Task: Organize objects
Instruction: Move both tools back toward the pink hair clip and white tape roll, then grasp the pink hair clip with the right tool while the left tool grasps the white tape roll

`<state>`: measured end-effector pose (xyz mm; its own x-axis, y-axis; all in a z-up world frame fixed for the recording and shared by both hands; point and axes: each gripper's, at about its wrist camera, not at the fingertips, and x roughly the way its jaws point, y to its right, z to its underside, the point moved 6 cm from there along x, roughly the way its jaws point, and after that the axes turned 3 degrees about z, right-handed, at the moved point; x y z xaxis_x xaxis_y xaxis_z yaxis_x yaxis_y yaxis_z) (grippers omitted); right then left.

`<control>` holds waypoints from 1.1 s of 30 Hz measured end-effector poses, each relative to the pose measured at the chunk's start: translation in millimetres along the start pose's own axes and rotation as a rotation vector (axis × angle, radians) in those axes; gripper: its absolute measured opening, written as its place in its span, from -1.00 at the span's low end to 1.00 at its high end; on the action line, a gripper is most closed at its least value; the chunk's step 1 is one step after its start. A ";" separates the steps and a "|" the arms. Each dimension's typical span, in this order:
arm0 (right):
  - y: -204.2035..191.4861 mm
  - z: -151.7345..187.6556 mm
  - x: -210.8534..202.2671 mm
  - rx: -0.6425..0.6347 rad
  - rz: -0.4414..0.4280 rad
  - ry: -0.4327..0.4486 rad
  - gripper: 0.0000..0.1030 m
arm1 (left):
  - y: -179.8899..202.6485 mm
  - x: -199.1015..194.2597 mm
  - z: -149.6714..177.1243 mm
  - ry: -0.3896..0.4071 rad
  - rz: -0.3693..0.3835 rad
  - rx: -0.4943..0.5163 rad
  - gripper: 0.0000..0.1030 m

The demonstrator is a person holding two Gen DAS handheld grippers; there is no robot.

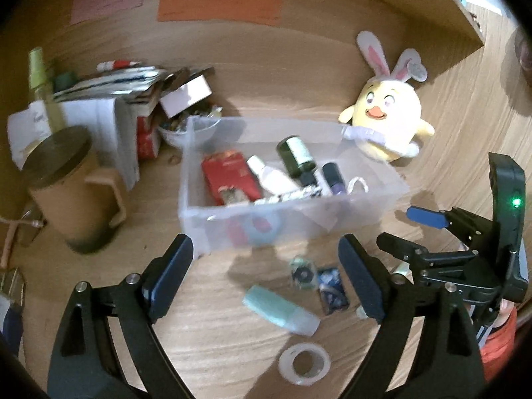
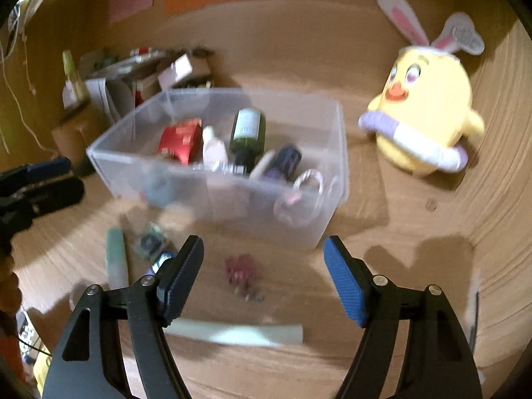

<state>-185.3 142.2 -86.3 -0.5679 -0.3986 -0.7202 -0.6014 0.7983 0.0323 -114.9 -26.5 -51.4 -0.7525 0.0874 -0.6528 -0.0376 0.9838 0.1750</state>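
A clear plastic bin (image 1: 212,222) (image 2: 332,199) on the wooden desk holds a red box (image 1: 229,174), a dark green bottle (image 1: 296,156) (image 2: 247,133), a white bottle (image 1: 272,174) and other small items. My left gripper (image 1: 266,252) is open and empty, just in front of the bin. Below it lie a mint tube (image 1: 279,309), two small packets (image 1: 316,282) and a tape roll (image 1: 304,364). My right gripper (image 2: 262,252) (image 1: 402,229) is open and empty above a small red object (image 2: 241,269), with a pale tube (image 2: 239,332) nearer me.
A yellow plush chick (image 1: 389,123) (image 2: 429,116) sits right of the bin. A tan lidded mug (image 1: 73,189), stacked books and boxes (image 1: 109,109) and a small bowl (image 1: 189,129) crowd the left. Coloured sticky notes (image 1: 219,6) are on the back wall.
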 end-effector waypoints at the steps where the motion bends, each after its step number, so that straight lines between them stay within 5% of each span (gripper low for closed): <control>1: -1.1 3.7 2.5 -0.001 -0.002 -0.010 0.39 | -0.6 -1.7 3.7 -0.002 -0.005 0.002 0.74; 7: -2.1 20.2 9.9 0.000 -0.011 -0.047 0.38 | -0.7 -14.6 30.0 -0.011 -0.052 0.029 0.71; 11: -7.6 26.2 10.5 -0.025 -0.017 -0.067 0.36 | 0.4 -21.0 46.3 -0.015 -0.055 0.028 0.43; 16: -11.6 28.2 18.7 -0.041 -0.017 -0.097 0.00 | 6.1 -21.0 67.9 -0.057 -0.021 0.024 0.43; 33: -24.3 21.1 27.5 -0.081 -0.019 -0.099 -0.64 | 19.6 -3.7 102.5 -0.153 0.028 0.019 0.43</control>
<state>-174.5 121.4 -121.5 -0.5004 -0.3638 -0.7857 -0.6573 0.7503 0.0712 -45.4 8.5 -121.1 -0.6438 0.1361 -0.7530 -0.0044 0.9834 0.1815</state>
